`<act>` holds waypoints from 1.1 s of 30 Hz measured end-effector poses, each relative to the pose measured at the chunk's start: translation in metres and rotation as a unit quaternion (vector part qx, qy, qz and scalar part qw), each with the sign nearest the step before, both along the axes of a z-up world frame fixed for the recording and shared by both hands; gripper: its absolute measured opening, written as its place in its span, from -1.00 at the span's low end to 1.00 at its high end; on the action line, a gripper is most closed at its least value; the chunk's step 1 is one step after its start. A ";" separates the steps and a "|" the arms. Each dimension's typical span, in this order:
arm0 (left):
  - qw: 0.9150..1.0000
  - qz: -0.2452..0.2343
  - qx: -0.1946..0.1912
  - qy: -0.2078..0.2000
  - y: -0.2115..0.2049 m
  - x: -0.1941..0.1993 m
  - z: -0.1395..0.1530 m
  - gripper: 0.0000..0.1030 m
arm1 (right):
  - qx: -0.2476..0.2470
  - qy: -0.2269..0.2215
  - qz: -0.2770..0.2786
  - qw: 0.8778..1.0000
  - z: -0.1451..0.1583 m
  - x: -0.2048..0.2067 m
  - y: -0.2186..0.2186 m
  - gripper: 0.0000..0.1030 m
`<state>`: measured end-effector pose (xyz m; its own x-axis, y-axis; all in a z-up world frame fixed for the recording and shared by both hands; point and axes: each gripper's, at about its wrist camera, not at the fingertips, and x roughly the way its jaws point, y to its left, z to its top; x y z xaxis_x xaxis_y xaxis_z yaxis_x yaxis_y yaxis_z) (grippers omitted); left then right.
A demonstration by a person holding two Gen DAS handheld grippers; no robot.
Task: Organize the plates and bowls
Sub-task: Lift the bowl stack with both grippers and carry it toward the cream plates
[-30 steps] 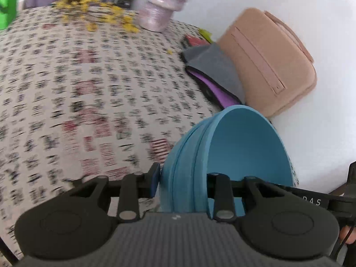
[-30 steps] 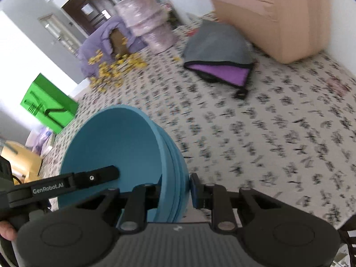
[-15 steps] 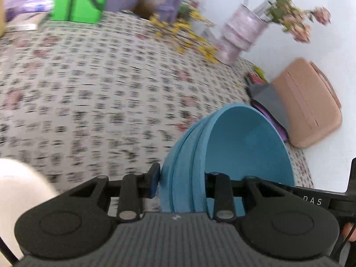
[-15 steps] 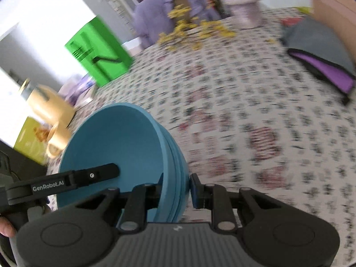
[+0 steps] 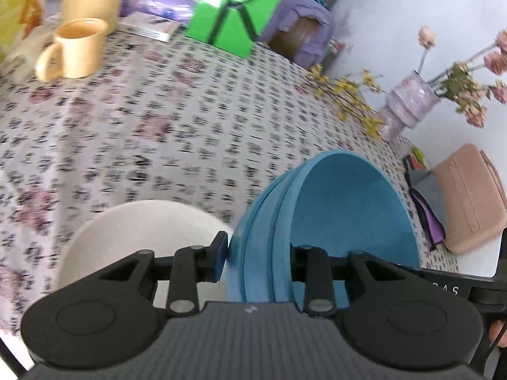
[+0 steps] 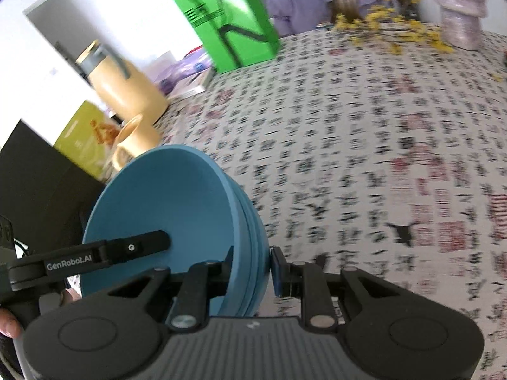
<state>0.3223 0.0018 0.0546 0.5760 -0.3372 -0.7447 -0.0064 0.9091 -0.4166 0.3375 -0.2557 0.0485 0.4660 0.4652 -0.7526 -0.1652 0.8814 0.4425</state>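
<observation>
- Bowls (image 5: 348, 215), matte blue, nested in one stack and tipped on edge above the tablecloth (image 5: 142, 126); layered rims suggest three (an exact count is hard to make).
- Left gripper (image 5: 258, 253) is clamped on the stack's rim at one side, one pad outside the wall and one inside.
- Right gripper (image 6: 252, 262) grips the opposite rim the same way; the blue stack (image 6: 177, 209) sits at the near left of its view.
- White plate (image 5: 136, 237) lies near left, its near part hidden behind the left gripper.
- Tablecloth print is smeared by blur.
- One yellow mug (image 5: 76, 49) and one green box (image 5: 237, 9) at the far side, one pink vase (image 5: 408, 107) far right, one tan bag (image 5: 472, 196) cut by the right edge.
</observation>
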 end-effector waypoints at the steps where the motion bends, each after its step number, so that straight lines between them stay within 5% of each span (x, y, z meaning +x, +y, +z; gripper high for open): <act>1: 1.000 0.005 0.000 0.000 0.006 -0.002 0.000 -0.38 | -0.001 0.000 0.006 1.000 0.001 0.000 0.007 -0.61; 19: 0.998 0.051 -0.023 0.010 0.086 -0.060 -0.017 -0.37 | -0.018 0.029 0.077 0.996 -0.003 -0.020 0.089 -0.61; 33: 0.997 0.056 -0.034 0.031 0.098 -0.054 -0.040 -0.38 | -0.030 0.045 0.071 0.996 -0.021 -0.013 0.101 -0.60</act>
